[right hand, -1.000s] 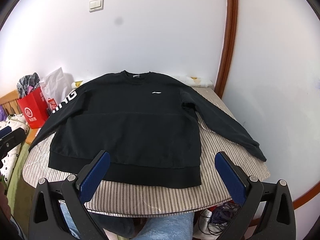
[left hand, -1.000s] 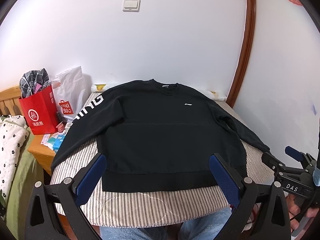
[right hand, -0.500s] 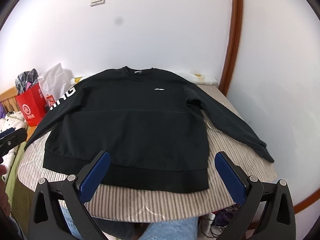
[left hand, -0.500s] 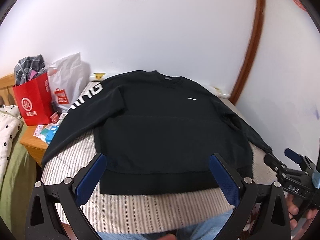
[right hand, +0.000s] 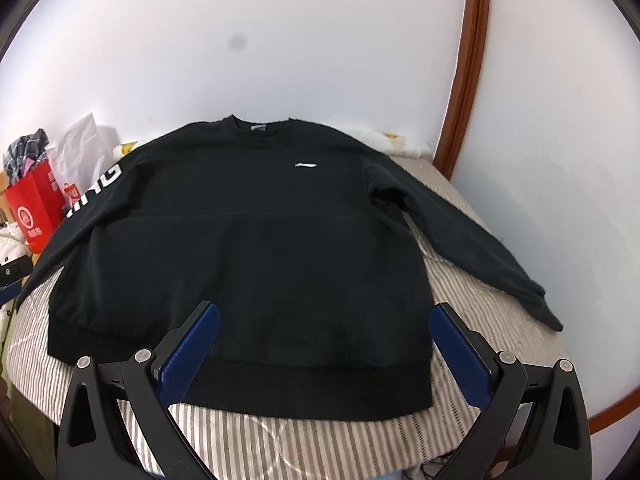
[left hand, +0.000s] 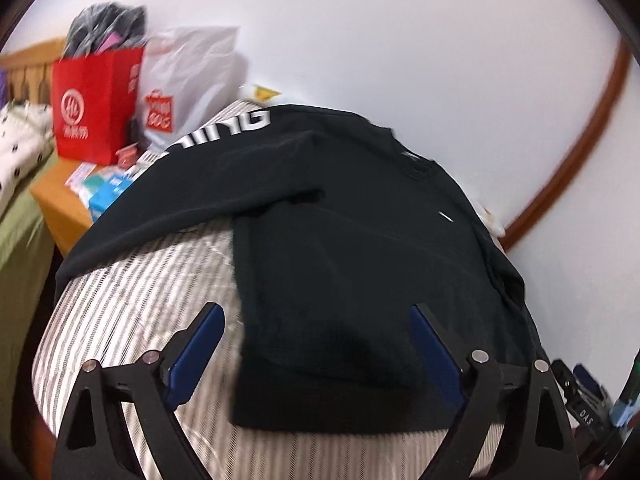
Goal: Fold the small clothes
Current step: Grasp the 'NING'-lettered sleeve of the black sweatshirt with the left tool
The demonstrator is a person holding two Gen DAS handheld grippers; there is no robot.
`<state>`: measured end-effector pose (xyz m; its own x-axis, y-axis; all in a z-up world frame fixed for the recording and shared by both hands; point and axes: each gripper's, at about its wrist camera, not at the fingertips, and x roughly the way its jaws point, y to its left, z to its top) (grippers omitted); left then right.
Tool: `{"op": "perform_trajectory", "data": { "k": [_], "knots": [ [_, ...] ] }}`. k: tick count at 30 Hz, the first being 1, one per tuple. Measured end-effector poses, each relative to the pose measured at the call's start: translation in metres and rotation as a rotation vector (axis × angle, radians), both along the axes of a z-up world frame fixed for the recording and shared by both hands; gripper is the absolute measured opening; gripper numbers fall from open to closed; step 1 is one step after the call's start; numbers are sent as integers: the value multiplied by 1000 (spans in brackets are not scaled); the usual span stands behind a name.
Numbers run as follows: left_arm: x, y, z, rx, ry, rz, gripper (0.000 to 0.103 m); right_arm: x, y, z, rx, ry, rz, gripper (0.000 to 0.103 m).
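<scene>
A black long-sleeved sweatshirt (right hand: 248,264) lies flat, front up, on the grey-and-white striped desk cover (right hand: 480,312), collar toward the white wall (right hand: 300,40). Its hem stops short of the near edge, leaving a bare striped band. One sleeve runs out toward the right edge; the lettered sleeve (left hand: 224,128) reaches the left edge, beside a red paper bag (left hand: 92,108) on a wooden side table. The left claw (left hand: 316,344) hovers over the hem's left corner, its jaws closing, nothing gripped. The right claw (right hand: 324,340) hangs wide apart above the hem, empty
</scene>
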<state>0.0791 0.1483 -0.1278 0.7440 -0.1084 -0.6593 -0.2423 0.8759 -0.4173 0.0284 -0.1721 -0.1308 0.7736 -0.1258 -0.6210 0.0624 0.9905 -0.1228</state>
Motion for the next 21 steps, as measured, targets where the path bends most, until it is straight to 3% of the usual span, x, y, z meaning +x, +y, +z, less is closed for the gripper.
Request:
{"op": "perform_trajectory", "data": {
  "k": [10, 21],
  "knots": [
    [36, 45, -42, -73, 88, 86, 82, 51, 19, -22, -21, 58, 60, 103],
    [50, 79, -60, -209, 45, 154, 80, 85, 39, -27, -23, 89, 95, 103]
  ]
}}
